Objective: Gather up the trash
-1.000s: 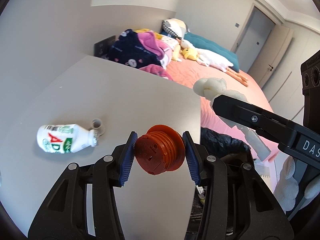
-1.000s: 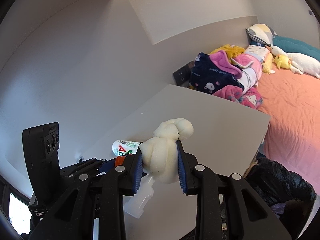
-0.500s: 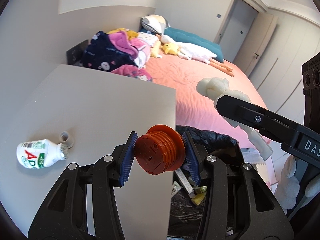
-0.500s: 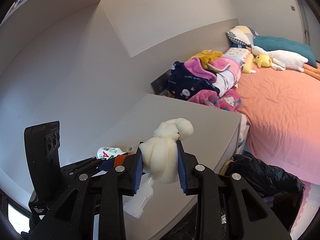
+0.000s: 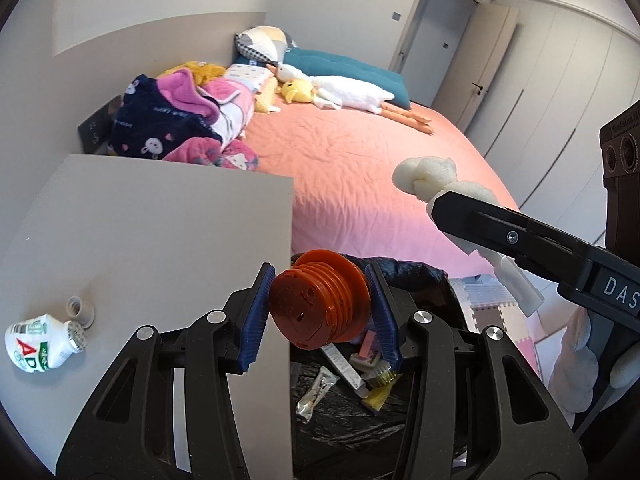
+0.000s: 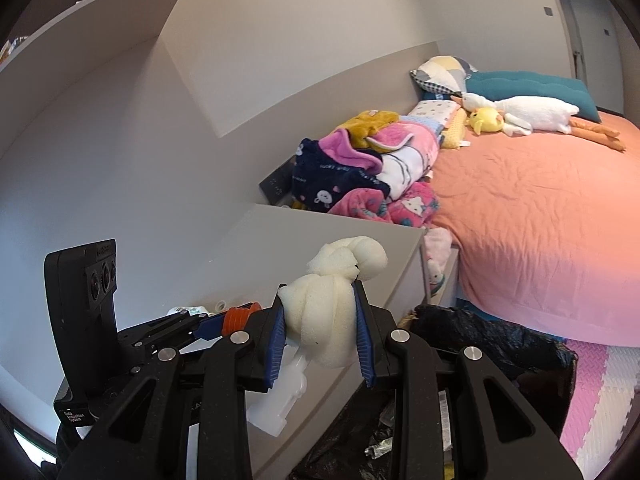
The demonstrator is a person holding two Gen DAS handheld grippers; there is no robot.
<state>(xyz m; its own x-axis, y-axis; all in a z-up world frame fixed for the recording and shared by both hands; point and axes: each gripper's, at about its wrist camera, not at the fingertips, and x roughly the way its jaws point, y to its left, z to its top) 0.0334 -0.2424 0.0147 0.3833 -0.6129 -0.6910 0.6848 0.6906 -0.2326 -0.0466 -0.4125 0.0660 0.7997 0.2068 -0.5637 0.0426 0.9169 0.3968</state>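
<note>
White plastic bottle [image 5: 40,345] lying on its side at the far left of the grey tabletop [image 5: 160,220], label up, with a small loose cap [image 5: 80,309] just beside its open neck. Further right, left gripper [image 5: 320,312] clamped on an orange ridged spool [image 5: 320,300], blue pads [image 5: 256,320] pressing both flat ends, jaws roughly half spread around it. Hanging right over the table's edge, above the black trash bag [image 5: 420,276]. Down in the bag: a crumpled silver wrapper [image 5: 316,392], a small tube, some yellow scrap, other bits too jumbled to name. Behind all that, a big bed with a salmon-orange sheet [image 5: 360,160], pile of pink and navy blankets [image 5: 180,120] at the near corner, plush goose [image 5: 340,88] and a yellow duck toy [image 5: 296,90] near the teal pillow [image 5: 344,68].

Over on the right, right gripper [image 6: 320,332] squeezed fairly narrow on a knotted lump of white foam [image 6: 328,320], pads dug into its sides, knot poking out past the fingertips. Some pale plastic piece [image 6: 280,396] dangling under the foam, can't tell what exactly. Positioned off the table edge, bag [image 6: 500,344] open just below and to the right. Pink and white foam floor mats [image 6: 592,392] beside the bag. Grey door [image 5: 440,32] and white wardrobe fronts along the far wall.
</note>
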